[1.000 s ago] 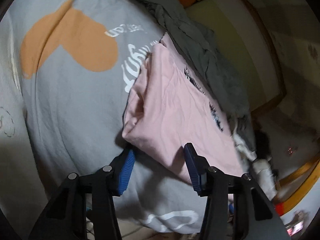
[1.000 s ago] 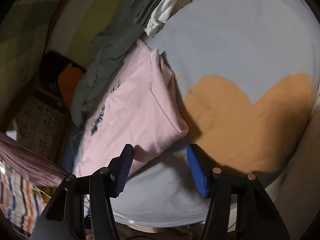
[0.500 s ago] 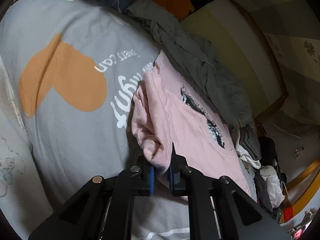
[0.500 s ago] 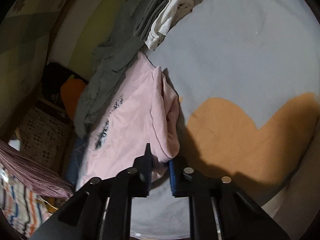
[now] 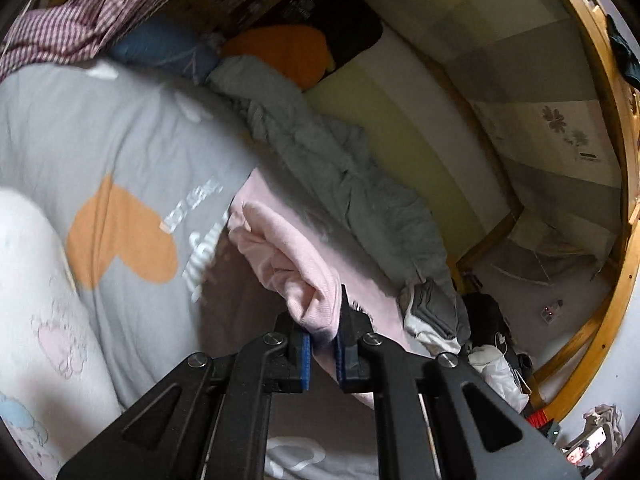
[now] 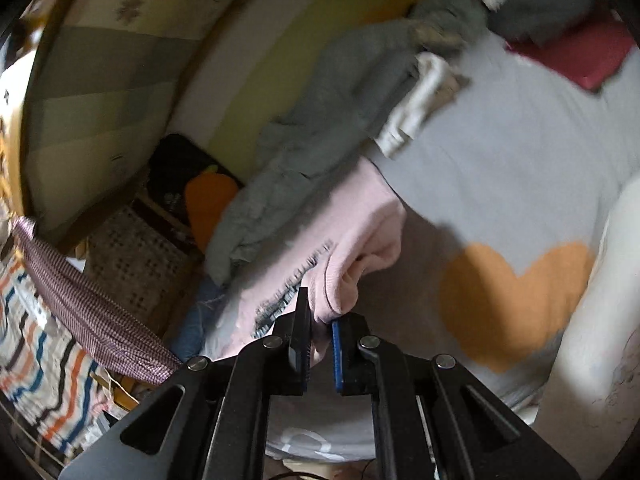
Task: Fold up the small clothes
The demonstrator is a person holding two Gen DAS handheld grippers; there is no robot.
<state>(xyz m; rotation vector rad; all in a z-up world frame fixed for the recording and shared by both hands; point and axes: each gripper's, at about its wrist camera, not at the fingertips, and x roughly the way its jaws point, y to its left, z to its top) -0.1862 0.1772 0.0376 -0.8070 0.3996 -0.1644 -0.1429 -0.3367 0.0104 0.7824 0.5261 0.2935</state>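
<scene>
Left gripper (image 5: pixel 322 340): jaws just closed, blue pads pinching one bunched corner of the pink garment (image 5: pixel 304 280). Right gripper (image 6: pixel 320 346): jaws likewise just closed, clamped on the opposite corner of the same garment (image 6: pixel 344 248). Pink garment: near edge raised off the grey heart-print blanket (image 5: pixel 120 152), far part trailing down onto it. Grey crumpled clothing (image 5: pixel 352 184): beyond the pink garment, along the blanket's far edge.
</scene>
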